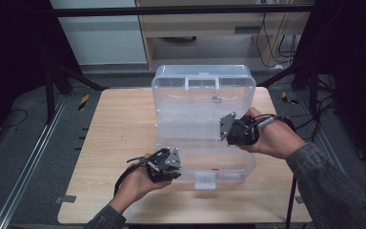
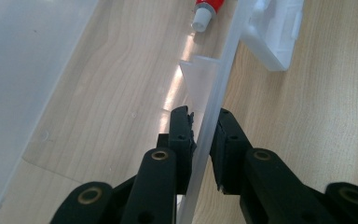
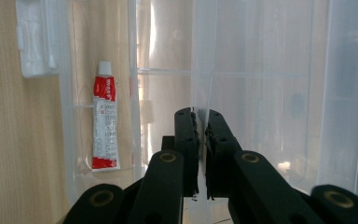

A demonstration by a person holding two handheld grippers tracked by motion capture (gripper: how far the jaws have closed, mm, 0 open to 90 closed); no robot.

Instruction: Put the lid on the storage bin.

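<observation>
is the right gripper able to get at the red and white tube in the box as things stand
Probably yes. The box is open, its lid up, and the tube lies uncovered by the front wall. The right gripper is already inside the box, jaws shut with nothing between them, so they must open first.

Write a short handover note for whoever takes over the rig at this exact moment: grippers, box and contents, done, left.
Left gripper: clamped on the front wall of the clear plastic box, at its near left corner.
Right gripper: shut, holding nothing, inside the box over a thin divider.
Box: open on the wooden table, lid standing up at the back, latch at the front.
Contents: a red and white tube lying against the front wall.
Done: box opened and steadied.
Left: probably fetching the tube with the right gripper, though that is a guess; the tube is untouched.
</observation>
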